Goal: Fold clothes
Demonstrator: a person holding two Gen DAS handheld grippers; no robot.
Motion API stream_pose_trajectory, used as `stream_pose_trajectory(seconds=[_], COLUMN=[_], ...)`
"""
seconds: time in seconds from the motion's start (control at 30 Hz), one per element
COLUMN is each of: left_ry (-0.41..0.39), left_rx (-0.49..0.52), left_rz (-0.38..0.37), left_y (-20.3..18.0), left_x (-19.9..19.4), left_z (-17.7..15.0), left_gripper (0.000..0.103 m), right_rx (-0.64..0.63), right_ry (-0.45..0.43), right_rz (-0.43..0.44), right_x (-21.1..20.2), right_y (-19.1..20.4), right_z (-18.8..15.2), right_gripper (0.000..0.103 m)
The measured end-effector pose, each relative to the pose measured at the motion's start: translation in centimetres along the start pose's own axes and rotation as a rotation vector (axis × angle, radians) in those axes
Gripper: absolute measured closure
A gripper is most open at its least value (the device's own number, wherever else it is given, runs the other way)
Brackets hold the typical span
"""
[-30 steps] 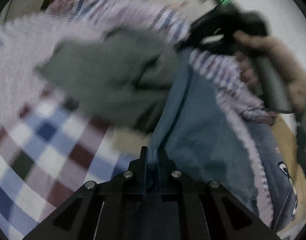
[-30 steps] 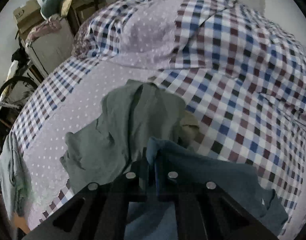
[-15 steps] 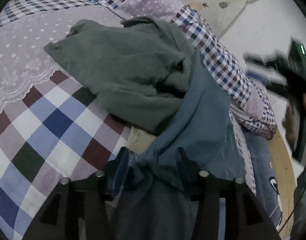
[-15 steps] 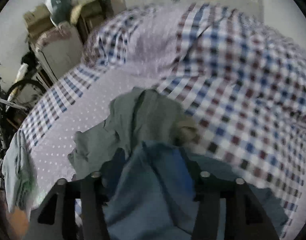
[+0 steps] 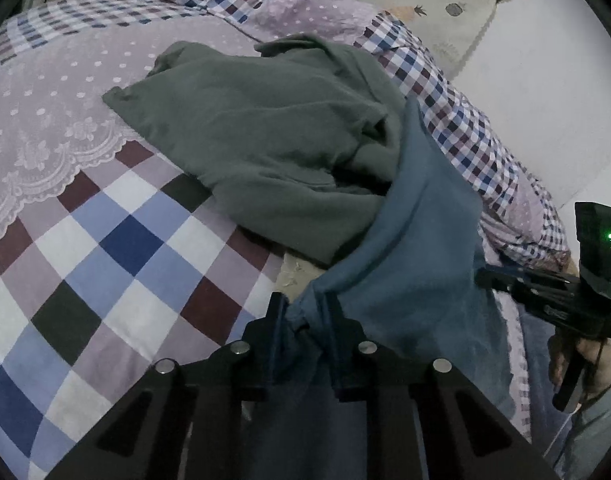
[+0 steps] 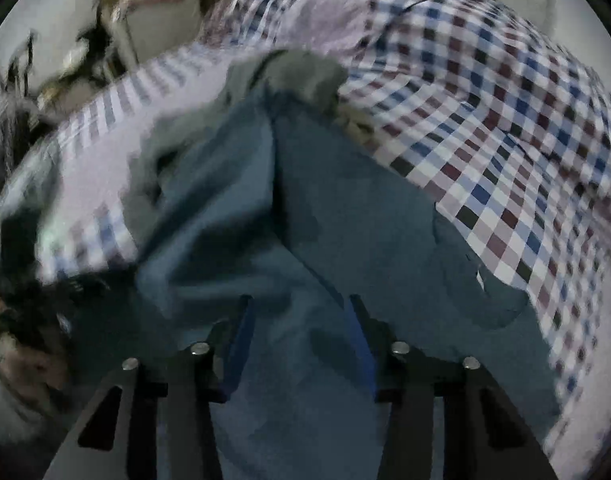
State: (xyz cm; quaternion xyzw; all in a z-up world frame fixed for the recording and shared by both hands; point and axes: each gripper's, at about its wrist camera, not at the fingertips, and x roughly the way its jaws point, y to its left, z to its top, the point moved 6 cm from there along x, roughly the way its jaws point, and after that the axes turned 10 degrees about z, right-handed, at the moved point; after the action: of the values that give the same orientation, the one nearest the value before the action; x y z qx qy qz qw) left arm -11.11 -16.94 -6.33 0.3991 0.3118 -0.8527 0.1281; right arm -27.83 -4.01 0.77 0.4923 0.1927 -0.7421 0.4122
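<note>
Closing now around a bunched fold of the blue garment (image 5: 421, 248): left gripper (image 5: 303, 316), jaws narrowed from the wide spread of half a second back, cloth pinched between them. Closing too, but not yet biting: right gripper (image 6: 297, 320), jaws apart with blue fabric lying slack between the 2 fingers, pads not seen pressing. Right-wrist view smeared by motion, so contact there cannot be told for sure.

Blue garment draped from the bed edge at 6 o'clock up toward 12 in the right-wrist view, partly overlapping the grey garment (image 5: 265, 140), which sits crumpled at 12 o'clock in the left-wrist view, on the checked bedspread (image 5: 105, 264). Right gripper body also visible at 3 o'clock in the left-wrist view, held in a hand (image 5: 581, 364).

Changed within 1 second: both clamps let go, opened wide, now re-closing at new spots; right one shifted sideways and lower along the cloth. Probably a regrasp to find corners or a hem. Folding proper not yet begun; blue piece unspread, still tangled with the grey 1.
</note>
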Motion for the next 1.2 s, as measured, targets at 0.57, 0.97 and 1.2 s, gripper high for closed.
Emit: stream_pose_trajectory(seconds=[0.57,0.97,1.2], left_ry=[0.013,-0.002,-0.061], left_rx=[0.014,0.032,0.034], left_rz=[0.016,0.020,0.029], left_y=[0.5,0.0,0.1], left_x=[0.3,0.4,-0.8], left_z=[-0.7,-0.7,-0.5], left_gripper=[0.087,0.078,0.092], right_rx=[0.425,0.752,0.652], right_ry=[-0.239,-0.203,-0.124], right_rz=[-0.192,-0.149,-0.209], right_x=[-10.4,-13.2,-9.1], right_y=[-9.9,-16.6,-16.6], right_z=[-8.4,-26.8,-26.7], right_gripper=[0.073,0.061,0.102])
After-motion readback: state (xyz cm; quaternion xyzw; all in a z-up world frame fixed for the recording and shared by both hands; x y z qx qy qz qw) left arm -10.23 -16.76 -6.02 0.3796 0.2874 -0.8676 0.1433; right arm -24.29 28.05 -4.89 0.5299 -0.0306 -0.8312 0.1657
